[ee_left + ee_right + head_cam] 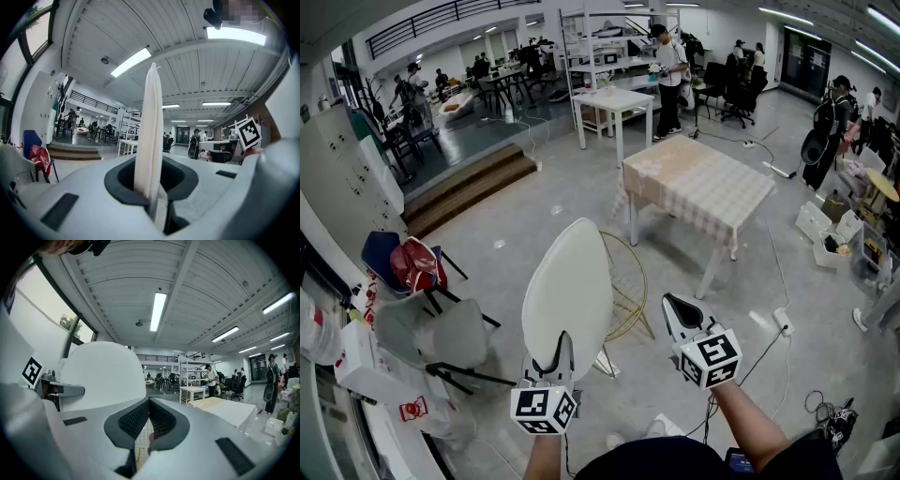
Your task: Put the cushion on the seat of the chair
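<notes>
A white round cushion [567, 291] stands on edge, and my left gripper [555, 364] is shut on its lower rim. The left gripper view shows the cushion [151, 136] edge-on, rising upright from between the jaws of the left gripper [153, 199]. Just behind the cushion stands the gold wire chair [628, 281], partly hidden by it. My right gripper [677, 303] hangs to the right of the cushion, apart from it, jaws shut and empty. In the right gripper view the cushion [103, 376] fills the left side beside the right gripper [149, 402].
A table with a checked cloth [698, 183] stands beyond the chair. At the left are a white plastic chair [441, 337], a blue chair with a red bag [412, 264] and wooden steps [469, 187]. A power strip and cable [783, 322] lie on the floor at the right. People stand far back.
</notes>
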`<state>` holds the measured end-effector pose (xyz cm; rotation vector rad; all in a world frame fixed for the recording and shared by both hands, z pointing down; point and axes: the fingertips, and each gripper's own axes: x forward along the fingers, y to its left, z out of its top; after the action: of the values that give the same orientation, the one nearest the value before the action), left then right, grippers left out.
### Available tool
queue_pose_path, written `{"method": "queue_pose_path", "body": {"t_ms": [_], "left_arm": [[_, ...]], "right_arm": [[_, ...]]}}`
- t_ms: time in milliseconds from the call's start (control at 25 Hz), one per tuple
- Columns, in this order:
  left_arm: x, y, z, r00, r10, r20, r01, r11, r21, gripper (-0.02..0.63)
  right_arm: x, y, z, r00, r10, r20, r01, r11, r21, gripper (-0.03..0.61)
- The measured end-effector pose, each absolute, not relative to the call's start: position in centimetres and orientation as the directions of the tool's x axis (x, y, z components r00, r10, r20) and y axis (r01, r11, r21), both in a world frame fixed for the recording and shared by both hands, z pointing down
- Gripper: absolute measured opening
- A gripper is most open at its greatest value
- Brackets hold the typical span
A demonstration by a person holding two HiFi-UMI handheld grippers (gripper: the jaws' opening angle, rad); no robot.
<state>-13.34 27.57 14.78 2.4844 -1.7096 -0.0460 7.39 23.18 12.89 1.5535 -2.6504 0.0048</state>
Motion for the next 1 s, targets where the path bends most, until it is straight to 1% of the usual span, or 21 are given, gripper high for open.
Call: {"method": "queue_pose_path", "body": {"t_ms": [880,1000], "left_arm": [[-6.2,25.1,15.7,0.306,-0.95,0.061,-0.949,-0.299,0.103,0.061],[-5.2,24.8,16.0,0.299,-0.951,0.074,-0.951,-0.291,0.103,0.061]], "right_arm": [[14.5,20.0,14.3,-0.535,-0.844,0.037,-0.845,0.535,-0.007,0.018],[15.3,19.7,14.8,-0.548,-0.835,0.049,-0.836,0.549,0.001,0.018]]}}
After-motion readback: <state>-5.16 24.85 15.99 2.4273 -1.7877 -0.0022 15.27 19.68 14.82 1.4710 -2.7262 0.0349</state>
